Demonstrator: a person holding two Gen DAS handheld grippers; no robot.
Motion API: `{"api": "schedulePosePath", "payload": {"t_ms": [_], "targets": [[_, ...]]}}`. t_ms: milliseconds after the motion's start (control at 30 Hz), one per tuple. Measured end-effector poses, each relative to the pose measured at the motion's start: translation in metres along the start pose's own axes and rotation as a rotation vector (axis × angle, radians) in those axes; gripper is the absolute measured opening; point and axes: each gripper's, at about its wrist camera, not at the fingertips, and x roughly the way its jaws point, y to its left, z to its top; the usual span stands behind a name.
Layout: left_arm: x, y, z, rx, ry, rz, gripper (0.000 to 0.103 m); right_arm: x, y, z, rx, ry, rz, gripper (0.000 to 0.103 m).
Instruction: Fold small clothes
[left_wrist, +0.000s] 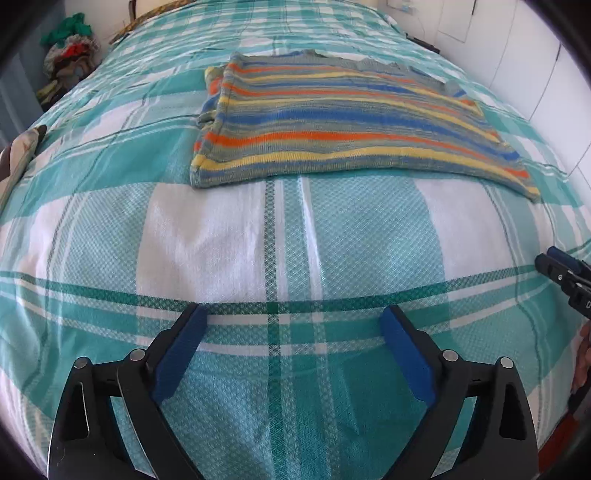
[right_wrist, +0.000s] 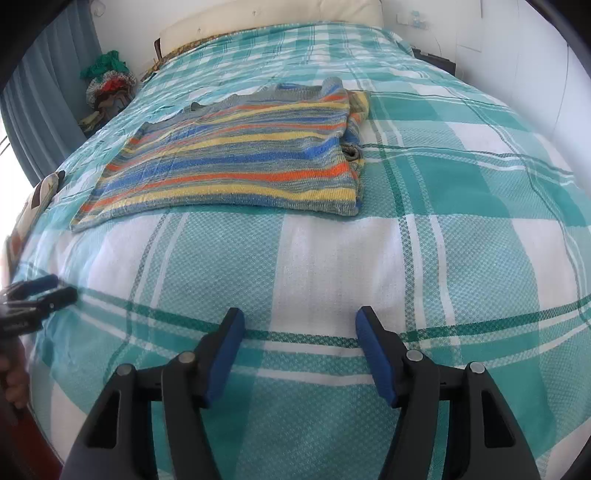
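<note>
In the left wrist view, my left claw is at the bottom of the frame, its blue pads far apart and nothing between them; only the bedspread, checked in teal and white, lies under it. The striped sweater lies flat in the upper middle of the frame, well apart from the claw, with a sleeve folded under at its left side. At the right edge I see the tip of my right claw. In the upper left corner there is a pile of clothes.

In the right wrist view, my right claw is at the bottom, moderately wide and empty. The sweater lies in the upper left part of the frame. My left claw shows at the left edge.
</note>
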Motion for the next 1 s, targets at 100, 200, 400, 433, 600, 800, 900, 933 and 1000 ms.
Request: {"api": "schedulePosePath", "payload": {"t_ms": [100, 200, 400, 433, 600, 800, 900, 933, 1000], "targets": [[0.0, 0.003, 0.0, -0.013, 0.008, -0.016, 0.098, 0.005, 0.004, -0.003, -0.024, -0.002, 0.003, 0.074], [0.001, 0.004, -0.002, -0.011, 0.001, -0.031, 0.1, 0.008, 0.006, -0.007, -0.04, -0.028, -0.004, 0.077], [0.002, 0.002, -0.005, 0.0, -0.017, -0.026, 0.102, 0.011, 0.01, -0.01, -0.063, -0.055, -0.024, 0.079], [0.002, 0.002, -0.004, 0.0, -0.018, -0.026, 0.102, 0.011, 0.01, -0.011, -0.063, -0.057, -0.023, 0.079], [0.003, 0.002, -0.005, 0.006, -0.024, -0.024, 0.102, 0.013, 0.014, -0.012, -0.084, -0.064, -0.05, 0.08], [0.004, -0.001, -0.008, 0.016, -0.038, -0.013, 0.102, 0.015, 0.015, -0.012, -0.095, -0.055, -0.066, 0.08], [0.006, -0.002, -0.008, 0.018, -0.039, -0.012, 0.102, 0.017, 0.018, -0.011, -0.108, -0.046, -0.087, 0.08], [0.006, -0.002, -0.008, 0.019, -0.038, -0.011, 0.102, 0.017, 0.019, -0.011, -0.113, -0.042, -0.096, 0.08], [0.007, -0.002, -0.008, 0.021, -0.036, -0.01, 0.102, 0.018, 0.022, -0.011, -0.123, -0.038, -0.114, 0.08]]}}
